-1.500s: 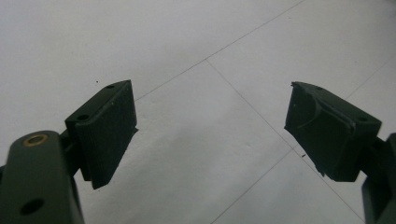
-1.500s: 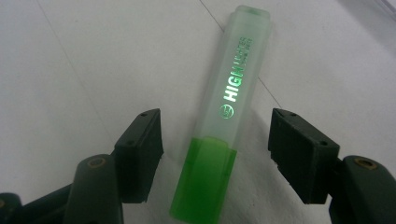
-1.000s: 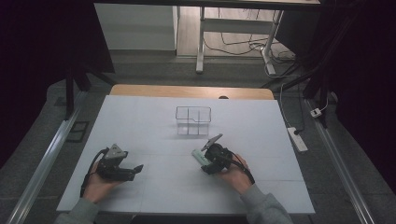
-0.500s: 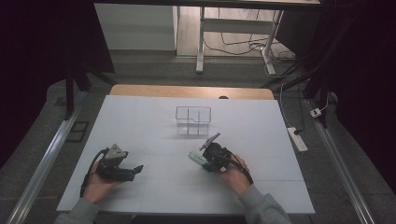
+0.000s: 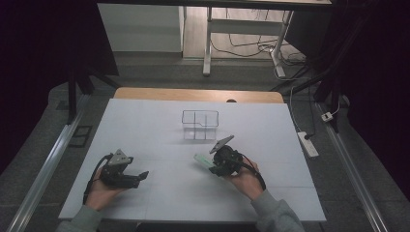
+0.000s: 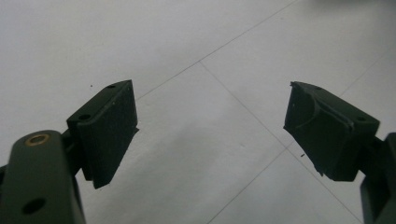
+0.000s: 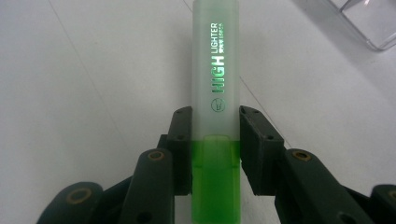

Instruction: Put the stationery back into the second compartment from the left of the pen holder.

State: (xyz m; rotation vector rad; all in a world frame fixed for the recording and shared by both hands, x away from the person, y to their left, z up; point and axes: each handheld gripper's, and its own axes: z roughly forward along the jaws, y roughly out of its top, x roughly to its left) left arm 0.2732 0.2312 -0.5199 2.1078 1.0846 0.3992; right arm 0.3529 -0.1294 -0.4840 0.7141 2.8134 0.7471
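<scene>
One green highlighter pen with a frosted translucent cap (image 7: 215,116) is being carried by the right gripper (image 5: 218,162), and the change over the last second is small but telling: in the high view the pen has been shifted a little toward 9 o'clock, away from the spot it occupied a moment ago, while the hand (image 5: 241,176) has barely been moved. In the right gripper view the pen is seen clamped between the two black fingers (image 7: 254,140) at the junction of cap and green barrel, cap end pointing away from the camera, and it appears to be lifted just clear of the white worktop (image 5: 159,125).

Up at roughly 12 o'clock from the right gripper, well apart from it, the clear plastic divided organiser box (image 5: 200,124) is standing untouched; its corner is also glimpsed at the upper right of the right gripper view. A drop into one of its compartments is judged the likely aim, so a forward carry is still owed.

Over at 9 o'clock, the left gripper (image 5: 126,178) has not been budged. Its fingers (image 6: 109,128) are spread wide with nothing between them, only bare worktop underneath.
</scene>
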